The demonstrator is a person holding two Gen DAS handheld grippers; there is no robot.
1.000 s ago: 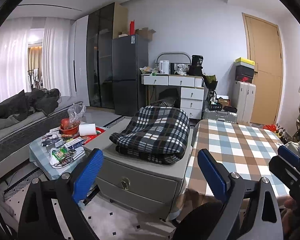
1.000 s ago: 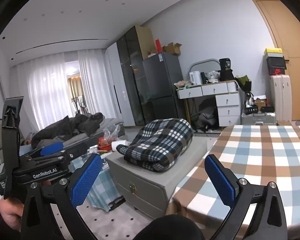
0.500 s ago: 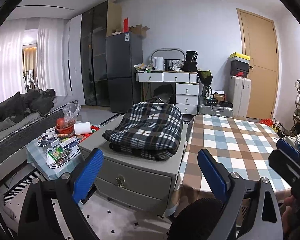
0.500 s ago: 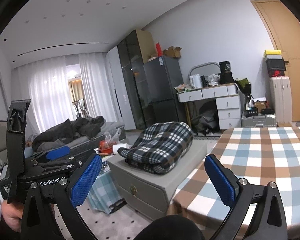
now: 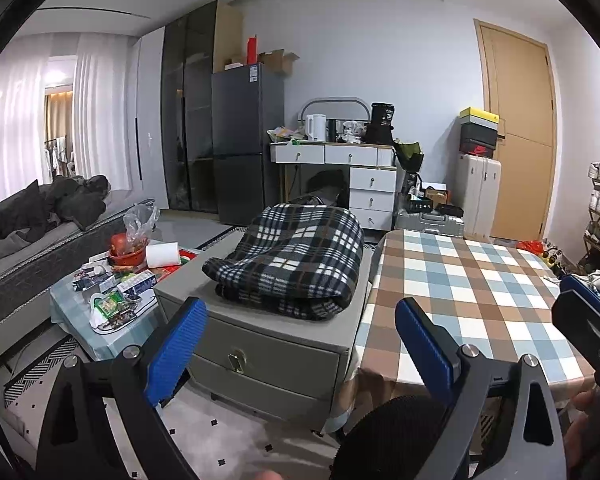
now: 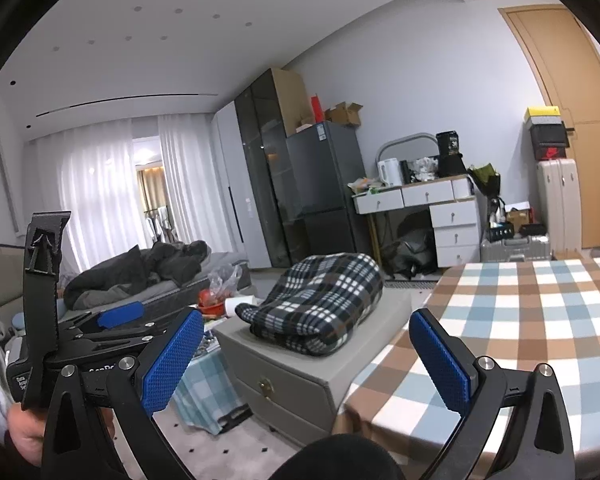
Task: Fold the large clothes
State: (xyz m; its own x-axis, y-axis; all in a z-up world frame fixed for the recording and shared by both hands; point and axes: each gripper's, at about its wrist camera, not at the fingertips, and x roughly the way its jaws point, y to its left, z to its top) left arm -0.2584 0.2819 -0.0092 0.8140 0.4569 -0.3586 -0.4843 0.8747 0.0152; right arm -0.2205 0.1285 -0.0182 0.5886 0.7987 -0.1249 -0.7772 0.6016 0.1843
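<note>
A folded dark plaid garment [image 5: 296, 260] lies on top of a grey drawer cabinet [image 5: 268, 356]; it also shows in the right wrist view [image 6: 320, 304]. My left gripper [image 5: 300, 344] is open and empty, held in the air well short of the cabinet. My right gripper [image 6: 306, 356] is open and empty, raised and apart from the garment. The left gripper's body [image 6: 80, 340] shows at the left of the right wrist view. The right gripper's body [image 5: 588, 320] shows at the right edge of the left wrist view.
A table with a brown, blue and white checked cloth [image 5: 472, 292] stands right of the cabinet. A low cluttered table [image 5: 112, 296] stands to its left, by a dark sofa [image 5: 32, 236]. A fridge [image 5: 246, 144], white desk [image 5: 352, 176] and door [image 5: 516, 136] line the far wall.
Both grippers have drawn back and tilted up a little, so the cabinet and garment look slightly farther off. Both stay open and empty.
</note>
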